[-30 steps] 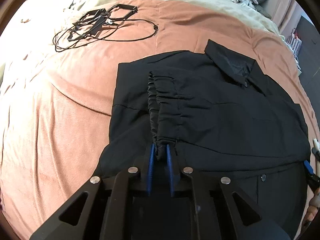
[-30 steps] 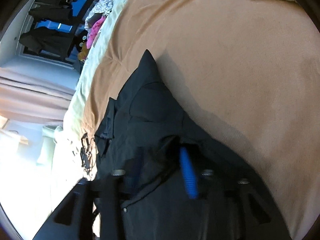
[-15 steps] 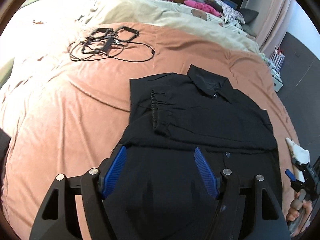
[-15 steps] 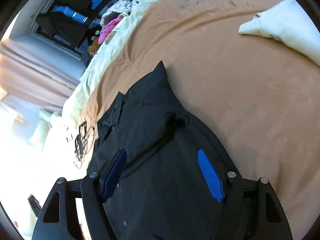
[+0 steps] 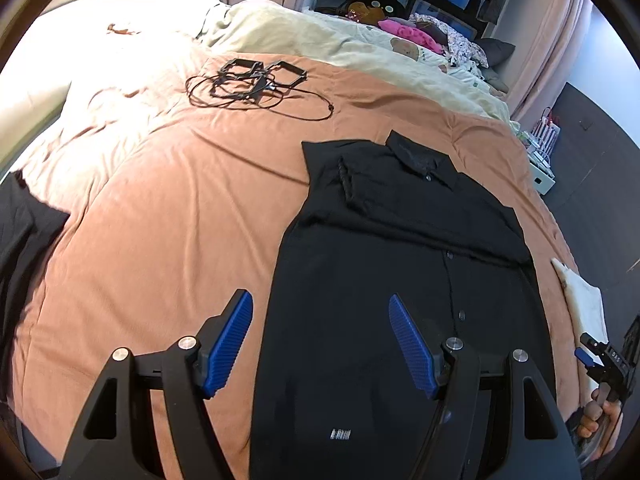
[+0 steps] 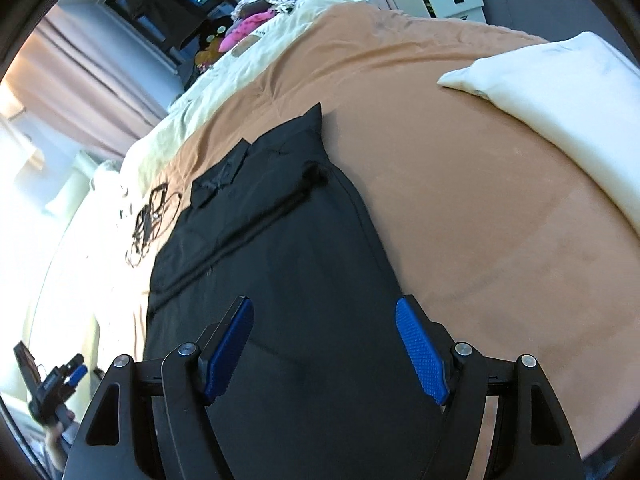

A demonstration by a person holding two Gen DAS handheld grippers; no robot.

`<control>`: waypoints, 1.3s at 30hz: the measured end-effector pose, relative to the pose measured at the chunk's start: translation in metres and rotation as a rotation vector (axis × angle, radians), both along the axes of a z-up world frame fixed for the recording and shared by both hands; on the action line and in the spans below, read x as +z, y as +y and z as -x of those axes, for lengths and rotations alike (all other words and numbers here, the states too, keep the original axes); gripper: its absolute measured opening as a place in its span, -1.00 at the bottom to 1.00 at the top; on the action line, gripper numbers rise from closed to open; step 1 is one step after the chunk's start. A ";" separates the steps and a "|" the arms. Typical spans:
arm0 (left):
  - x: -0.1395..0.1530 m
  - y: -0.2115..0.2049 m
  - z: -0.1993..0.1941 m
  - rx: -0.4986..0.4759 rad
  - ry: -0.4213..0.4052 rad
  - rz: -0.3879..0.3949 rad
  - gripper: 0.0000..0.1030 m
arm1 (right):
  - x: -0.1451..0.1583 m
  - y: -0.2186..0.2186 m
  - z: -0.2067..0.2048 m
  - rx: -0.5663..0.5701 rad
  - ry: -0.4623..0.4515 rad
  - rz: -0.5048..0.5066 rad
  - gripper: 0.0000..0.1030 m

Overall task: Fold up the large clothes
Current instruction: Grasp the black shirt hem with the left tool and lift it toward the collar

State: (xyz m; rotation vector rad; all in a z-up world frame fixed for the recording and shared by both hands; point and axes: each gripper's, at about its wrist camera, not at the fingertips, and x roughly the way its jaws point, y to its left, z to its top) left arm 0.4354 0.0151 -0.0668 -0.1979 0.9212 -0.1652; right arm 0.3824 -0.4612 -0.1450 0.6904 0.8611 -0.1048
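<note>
Left wrist view: my left claw (image 5: 320,336) and right claw (image 6: 325,344) gape empty over the shirt (image 5: 400,280). Sleeves lie folded ahead; I judge the body fold remains.

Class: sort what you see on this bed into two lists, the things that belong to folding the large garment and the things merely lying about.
Part of the job:
- black shirt, sleeves folded in
- left gripper, open
- right gripper, open

Lying about:
- tangle of black cables
- white folded cloth
- cream duvet
- dark garment at the left edge
</note>
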 end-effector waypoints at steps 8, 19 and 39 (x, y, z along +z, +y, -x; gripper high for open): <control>-0.025 0.026 0.057 0.002 0.008 0.032 0.35 | 0.004 0.001 0.055 0.029 0.005 0.045 0.44; -0.084 0.036 0.111 -0.021 0.109 0.086 -0.25 | -0.021 0.005 0.110 0.065 0.001 0.046 0.43; -0.151 0.052 0.115 -0.014 0.247 0.329 -0.52 | -0.092 0.015 0.130 0.118 -0.046 -0.251 0.00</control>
